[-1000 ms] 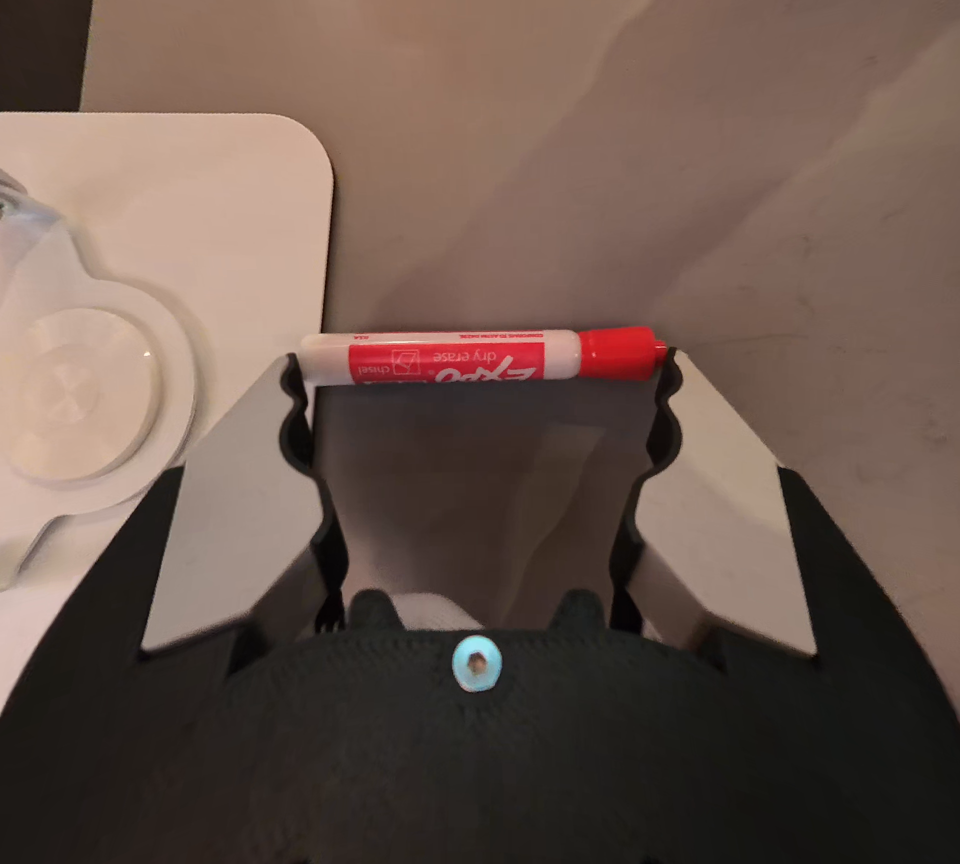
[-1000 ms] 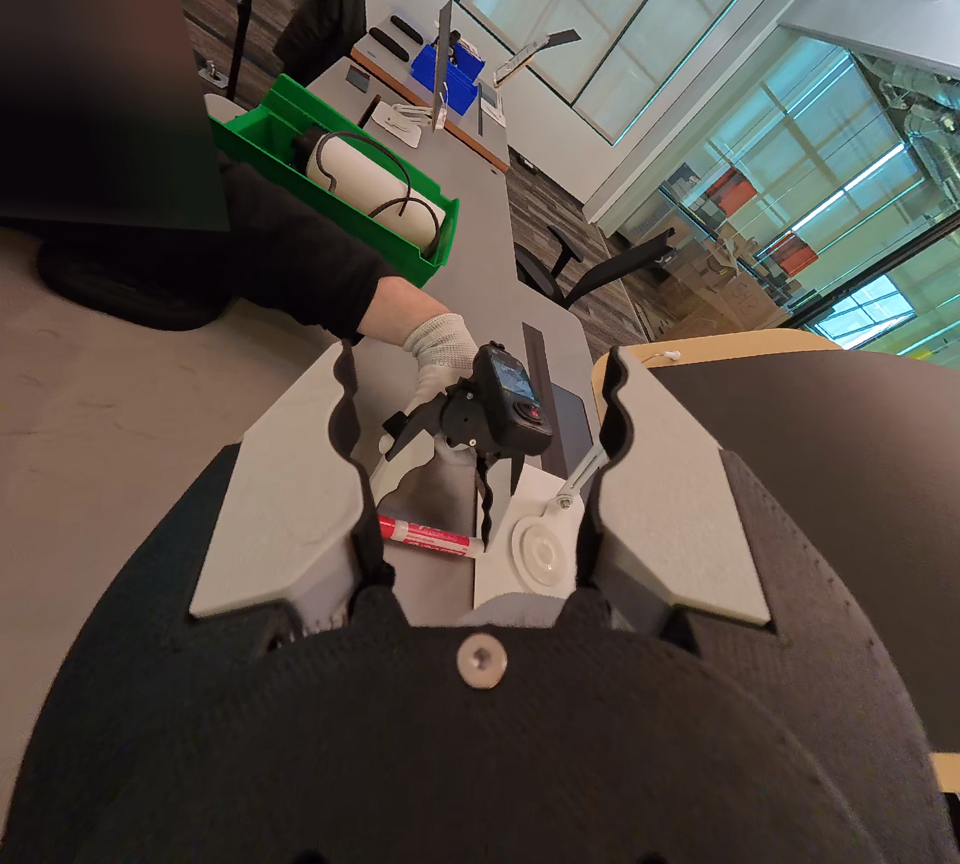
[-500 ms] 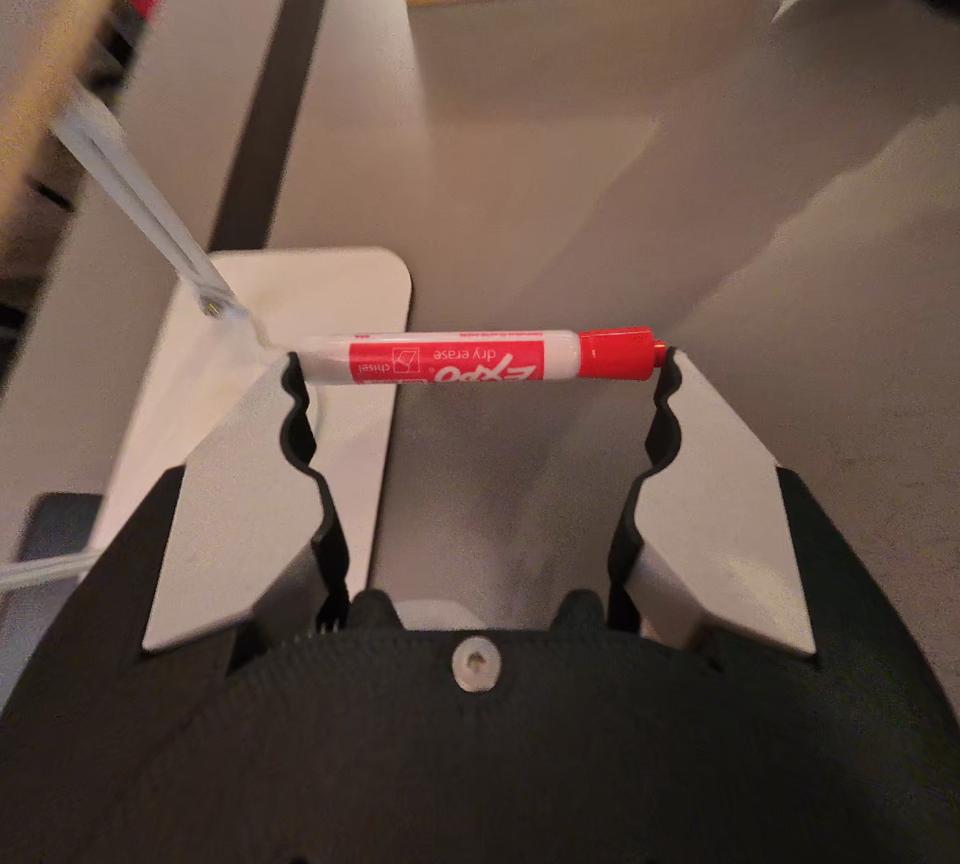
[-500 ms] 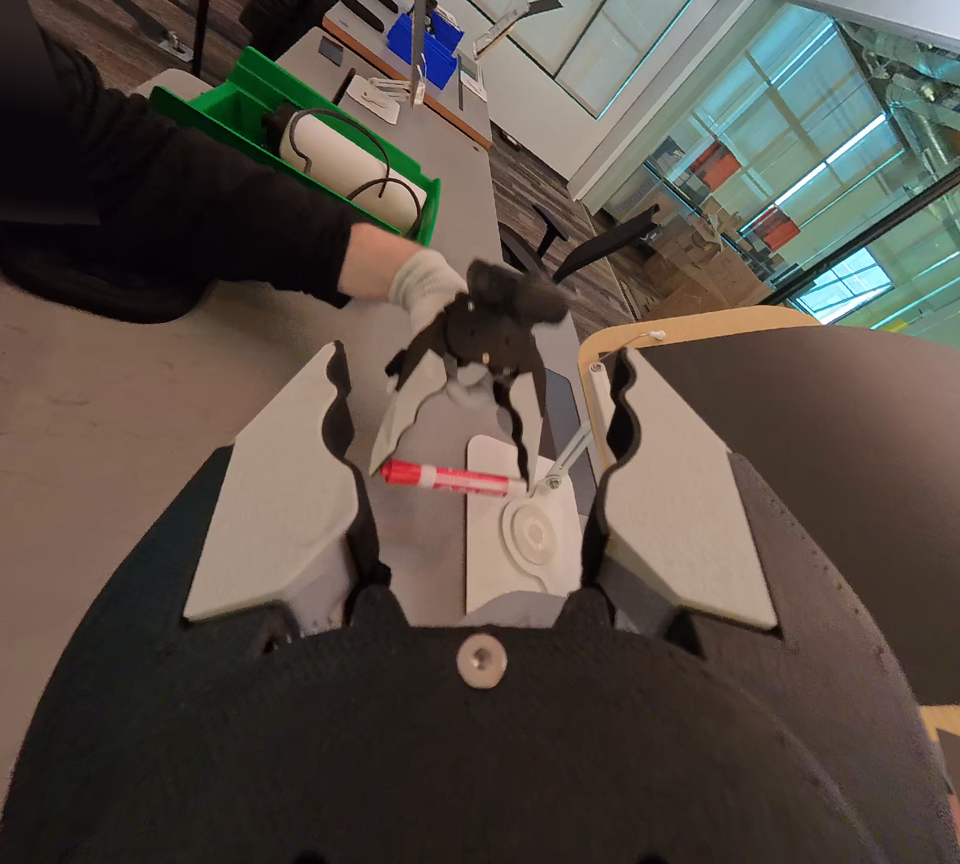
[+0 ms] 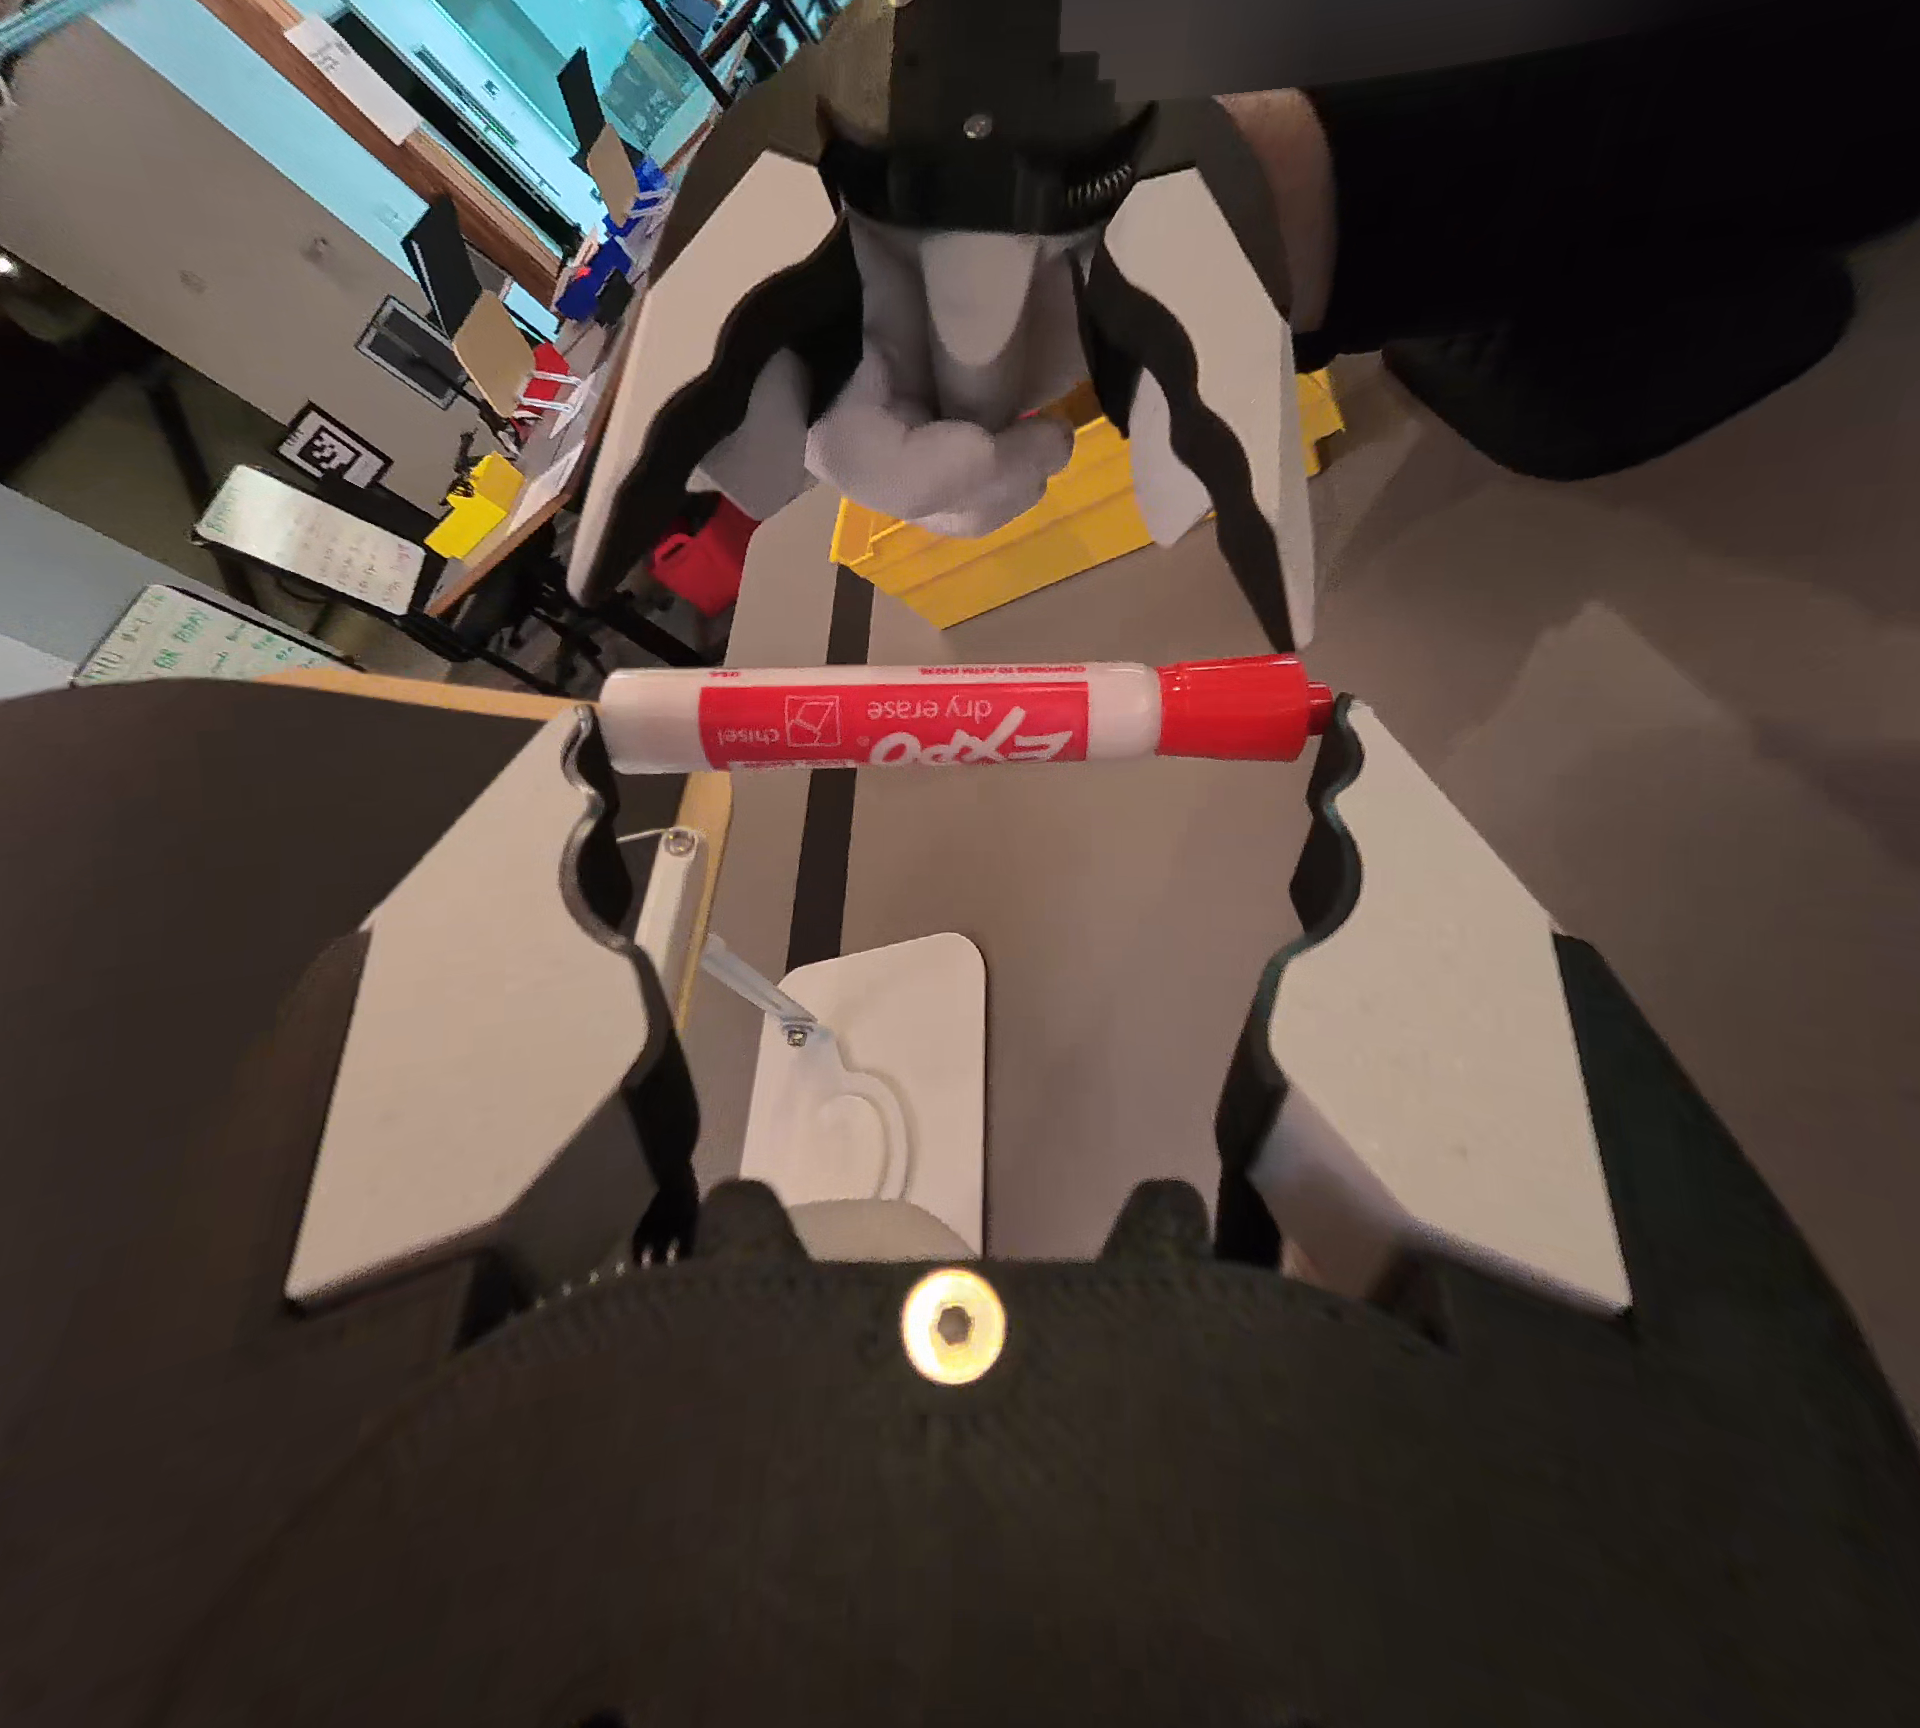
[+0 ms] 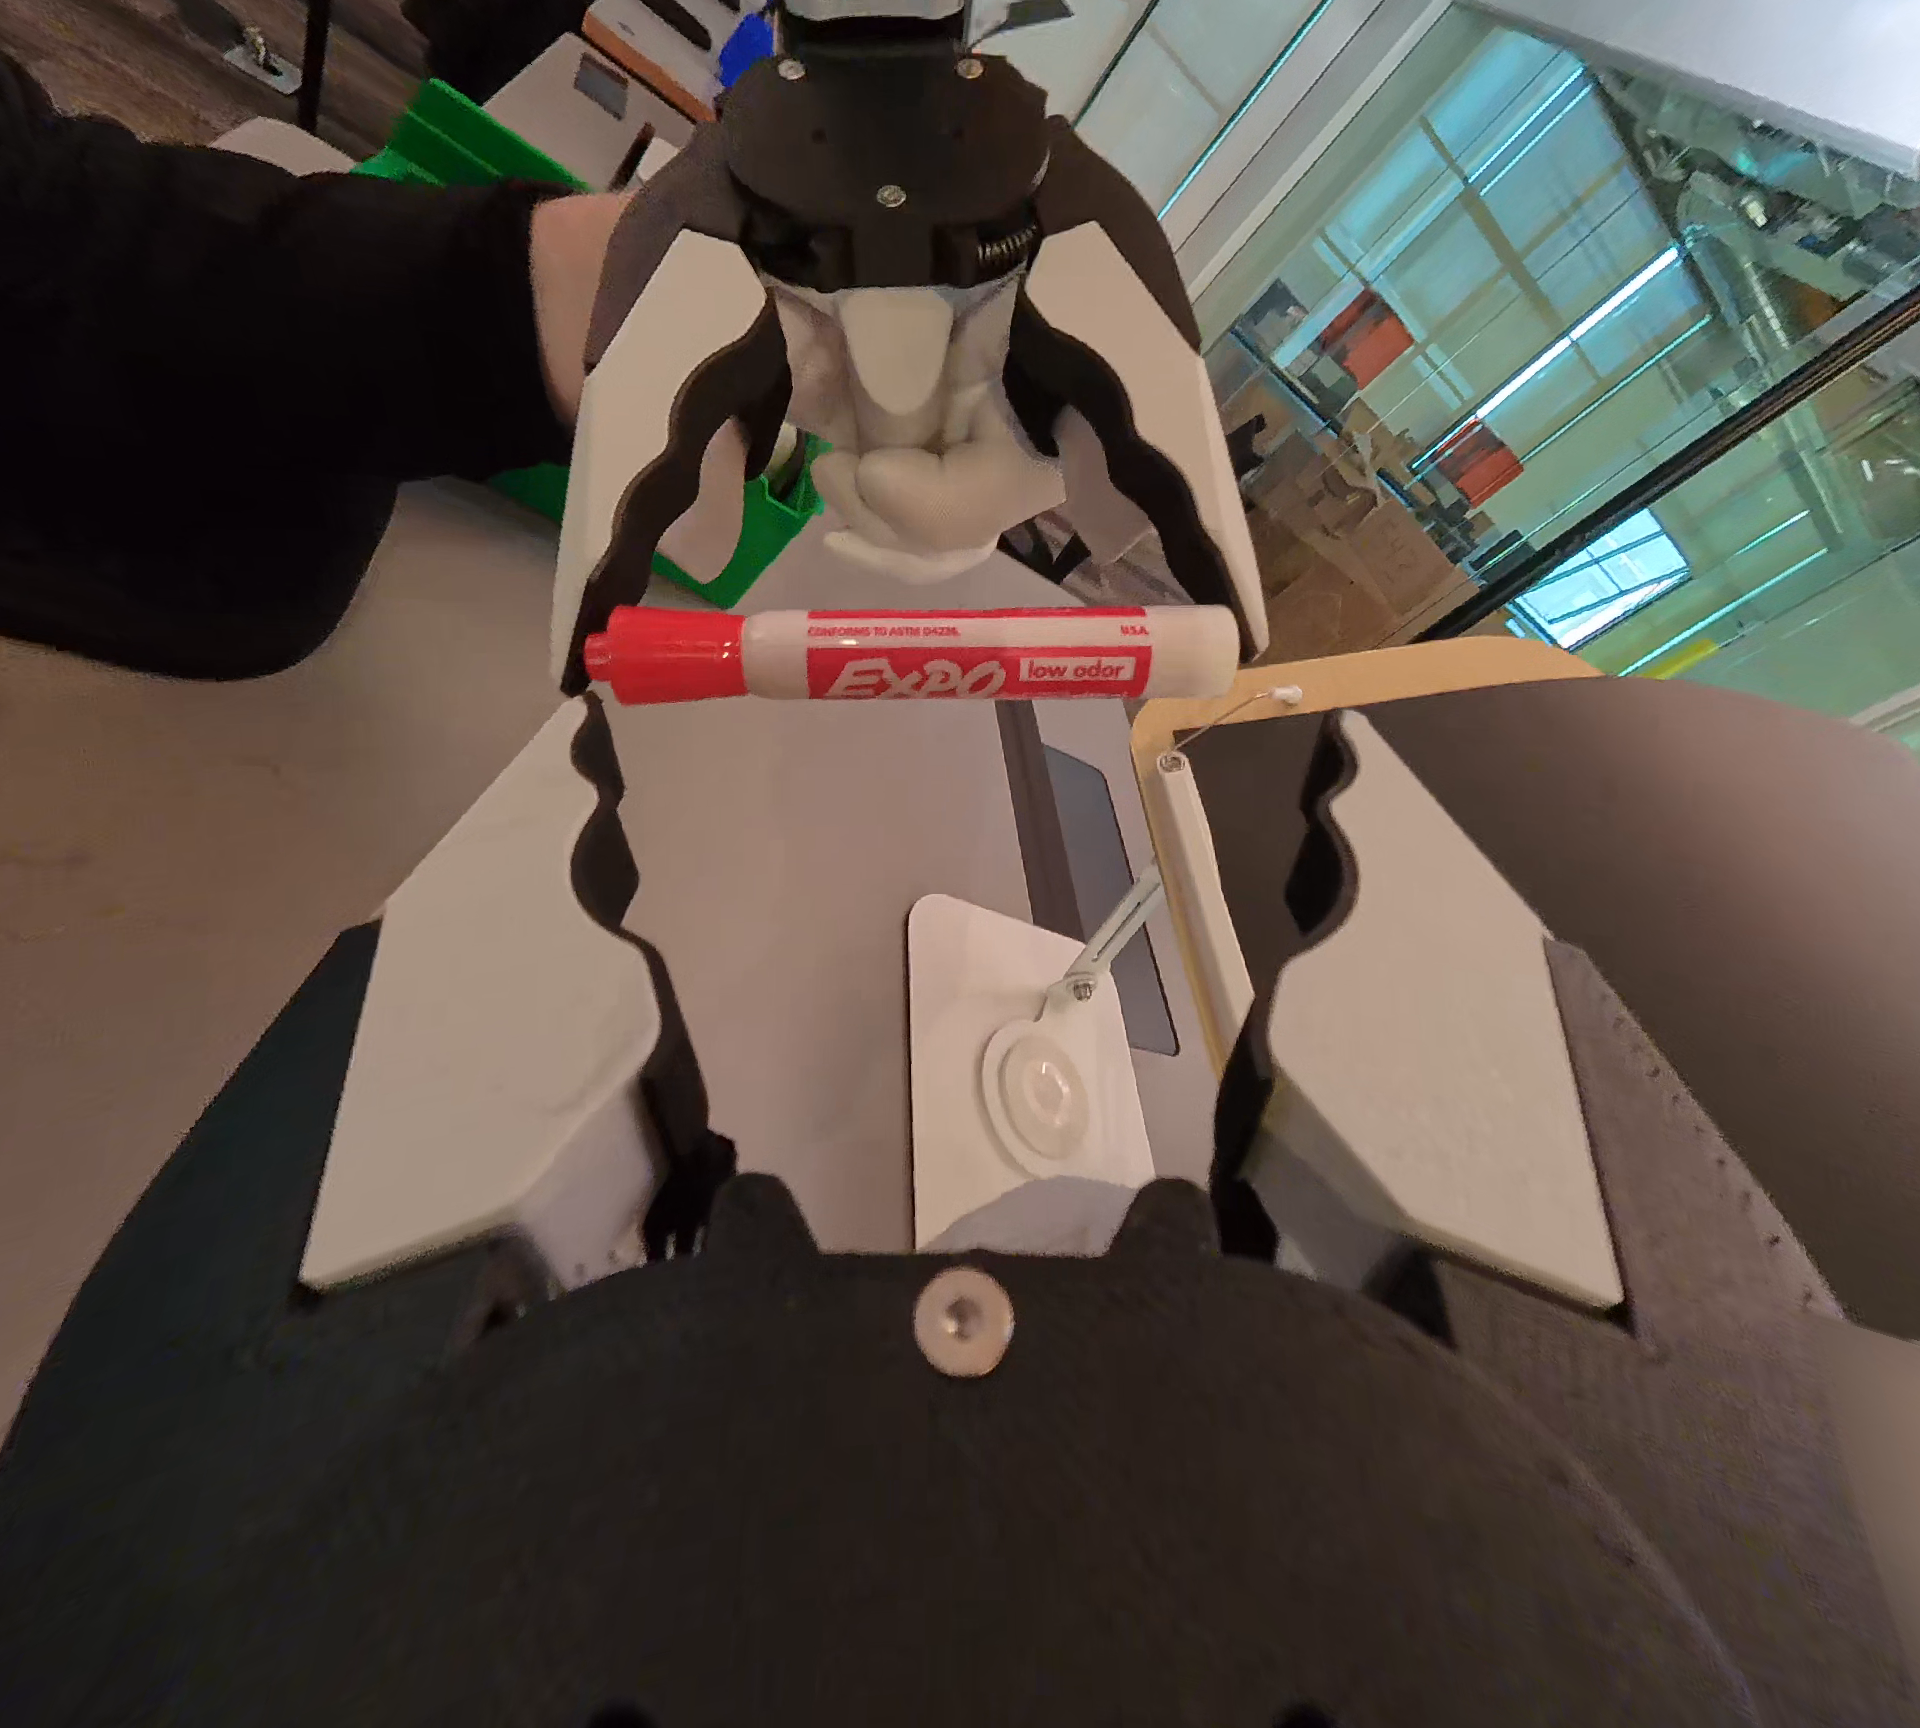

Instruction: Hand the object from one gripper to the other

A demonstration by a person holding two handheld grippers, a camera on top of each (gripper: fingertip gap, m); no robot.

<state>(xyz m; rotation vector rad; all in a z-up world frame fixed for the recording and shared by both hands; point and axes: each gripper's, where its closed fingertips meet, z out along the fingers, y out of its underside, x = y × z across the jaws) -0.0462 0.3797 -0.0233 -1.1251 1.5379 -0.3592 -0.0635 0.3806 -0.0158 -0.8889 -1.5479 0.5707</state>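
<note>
— Counter [image 5: 1091, 899] first, grey and wide, far below both tools; then the white plate [image 5: 935, 1034] lying flat on it. What sits above all that?

— Left gripper [image 5: 961, 717], its jaws set wide and closed end-to-end on the marker [image 5: 894, 714], which hangs crosswise in the air, well clear of the counter. One tip presses the white butt, the other the red cap.

— And the right gripper [image 6: 961, 722]?

— Spread wide, holding nothing. Its right fingertip [image 6: 1335, 743] sits just below the marker's white end.

— How should the marker handle?

— Light, stiff, smooth plastic (likely slippery under the pads). An endwise pinch looks shaky to me; the bare white barrel beside the red label is probably the safest place to take it.

— Do the views differ?

— The left wrist view shows a yellow bin [image 5: 1039, 535] behind the gloved hand. The right wrist view instead shows a green bin [image 6: 748, 535] and a dark sleeve [image 6: 260, 379].
</note>
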